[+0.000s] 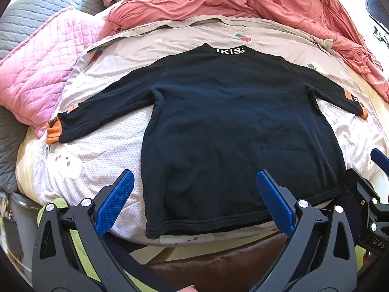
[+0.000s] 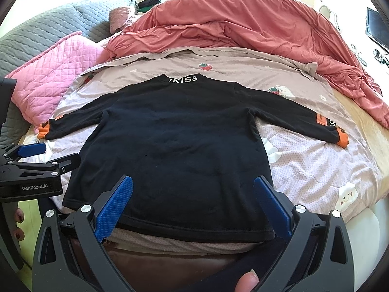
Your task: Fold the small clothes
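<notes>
— Two sets of jaws, both spread wide and holding nothing. How do they sit?

— The left gripper (image 1: 194, 204) hovers over the near left hem corner, the right gripper (image 2: 193, 205) over the right half of the hem.

— And the garment?

— The black sweatshirt (image 1: 233, 126) lies flat, back up, on the bed (image 1: 102, 146), hem nearest the jaws, collar far, sleeves out sideways.

— So its long axis?

— Straight away from both grippers. I'd judge each sleeve falls to the gripper on its own side.
</notes>
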Action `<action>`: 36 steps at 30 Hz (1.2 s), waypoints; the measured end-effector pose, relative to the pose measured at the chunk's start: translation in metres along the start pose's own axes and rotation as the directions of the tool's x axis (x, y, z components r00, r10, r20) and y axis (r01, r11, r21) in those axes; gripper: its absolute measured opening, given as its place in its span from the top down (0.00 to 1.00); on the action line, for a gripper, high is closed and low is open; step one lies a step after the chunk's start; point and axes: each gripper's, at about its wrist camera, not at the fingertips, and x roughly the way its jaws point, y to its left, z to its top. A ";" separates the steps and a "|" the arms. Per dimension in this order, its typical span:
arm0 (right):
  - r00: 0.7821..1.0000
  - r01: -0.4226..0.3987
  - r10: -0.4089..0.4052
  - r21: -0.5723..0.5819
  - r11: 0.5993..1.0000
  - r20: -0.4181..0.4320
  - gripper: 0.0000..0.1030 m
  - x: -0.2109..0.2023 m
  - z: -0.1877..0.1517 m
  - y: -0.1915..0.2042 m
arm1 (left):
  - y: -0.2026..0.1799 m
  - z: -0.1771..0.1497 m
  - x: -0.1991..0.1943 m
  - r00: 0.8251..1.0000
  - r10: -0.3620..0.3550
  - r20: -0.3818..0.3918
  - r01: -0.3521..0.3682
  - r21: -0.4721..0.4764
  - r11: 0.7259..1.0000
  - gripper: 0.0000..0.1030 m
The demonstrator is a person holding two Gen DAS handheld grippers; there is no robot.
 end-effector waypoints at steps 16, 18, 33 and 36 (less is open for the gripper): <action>0.999 0.013 -0.015 0.041 0.999 0.030 0.04 0.026 0.037 -0.009 | -0.004 0.033 0.032 1.000 0.031 0.001 -0.031 0.001 1.000 0.09; 0.999 0.015 -0.016 0.040 0.999 0.039 0.04 0.030 0.043 -0.008 | -0.003 0.039 0.036 0.999 0.038 0.005 -0.038 -0.007 0.999 0.09; 0.998 0.048 -0.051 0.086 0.995 0.034 0.04 0.086 0.087 -0.032 | -0.003 0.085 0.076 0.998 0.060 0.002 -0.060 -0.030 0.998 0.09; 0.997 0.063 -0.066 0.090 0.994 0.036 0.04 0.098 0.098 -0.037 | -0.005 0.096 0.085 0.998 0.059 0.000 -0.059 -0.041 0.997 0.09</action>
